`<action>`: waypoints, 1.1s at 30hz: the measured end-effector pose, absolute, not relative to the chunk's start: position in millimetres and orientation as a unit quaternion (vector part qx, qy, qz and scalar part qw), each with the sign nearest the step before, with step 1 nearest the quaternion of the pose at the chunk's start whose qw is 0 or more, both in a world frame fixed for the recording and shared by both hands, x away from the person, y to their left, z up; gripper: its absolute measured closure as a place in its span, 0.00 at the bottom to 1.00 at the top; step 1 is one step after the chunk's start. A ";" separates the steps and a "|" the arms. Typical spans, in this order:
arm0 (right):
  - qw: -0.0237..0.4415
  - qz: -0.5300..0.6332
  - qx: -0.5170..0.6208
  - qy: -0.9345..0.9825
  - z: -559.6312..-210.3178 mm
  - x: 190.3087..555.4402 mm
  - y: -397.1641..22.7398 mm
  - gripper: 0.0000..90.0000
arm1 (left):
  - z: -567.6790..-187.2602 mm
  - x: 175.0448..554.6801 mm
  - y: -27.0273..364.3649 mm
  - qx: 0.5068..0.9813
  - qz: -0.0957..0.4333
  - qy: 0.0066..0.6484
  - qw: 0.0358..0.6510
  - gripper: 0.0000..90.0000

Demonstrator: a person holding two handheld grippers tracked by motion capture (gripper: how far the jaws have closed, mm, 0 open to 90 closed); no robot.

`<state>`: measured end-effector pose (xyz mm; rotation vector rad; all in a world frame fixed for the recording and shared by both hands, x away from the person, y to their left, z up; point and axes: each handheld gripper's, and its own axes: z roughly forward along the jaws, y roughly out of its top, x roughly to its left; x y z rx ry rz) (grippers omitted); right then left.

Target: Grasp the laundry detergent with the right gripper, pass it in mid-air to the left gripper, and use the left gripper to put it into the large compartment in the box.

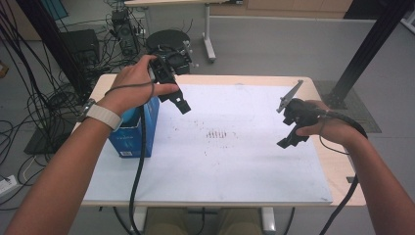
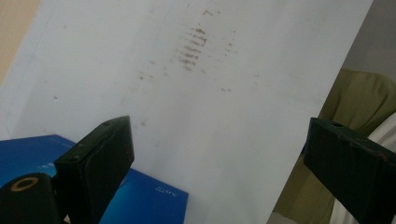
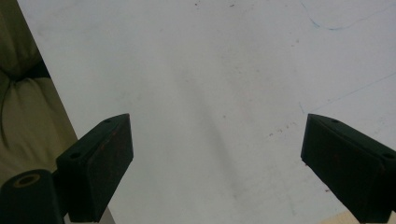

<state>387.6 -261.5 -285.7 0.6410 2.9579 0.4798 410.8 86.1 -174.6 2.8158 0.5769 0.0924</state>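
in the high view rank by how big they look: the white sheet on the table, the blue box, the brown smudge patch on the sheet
1. white sheet, by far the largest.
2. blue box, partly hidden by the left forearm.
3. brown smudge patch, smallest.

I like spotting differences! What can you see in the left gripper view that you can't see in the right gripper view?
The left gripper view alone has the blue box and a patch of brown marks. The right gripper view alone has thin blue pen lines. Both share the white sheet, two wide-open black jaws with nothing between them, and olive cloth past the table's edge.
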 end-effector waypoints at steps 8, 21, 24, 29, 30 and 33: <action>0.038 0.158 0.215 0.963 -287.7 386.2 -265.3 0.10 | -187.9 409.7 73.1 0.977 0.020 0.175 0.121 0.10; 0.041 0.161 0.221 0.961 -289.3 385.2 -267.4 0.10 | -203.5 409.4 63.6 0.980 0.013 0.162 0.113 0.10; 0.040 0.163 0.222 0.961 -290.1 385.2 -267.4 0.10 | -204.7 409.2 63.1 0.980 0.013 0.162 0.113 0.10; 0.040 0.162 0.222 0.961 -290.9 385.6 -267.2 0.10 | -208.8 408.0 64.1 0.980 0.010 0.164 0.110 0.10; 0.040 0.163 0.222 0.960 -290.9 385.5 -267.1 0.10 | -209.5 408.3 64.4 0.980 0.010 0.163 0.109 0.10; 0.041 0.163 0.222 0.960 -291.0 385.6 -266.8 0.10 | -210.7 408.6 65.9 0.980 0.011 0.168 0.111 0.10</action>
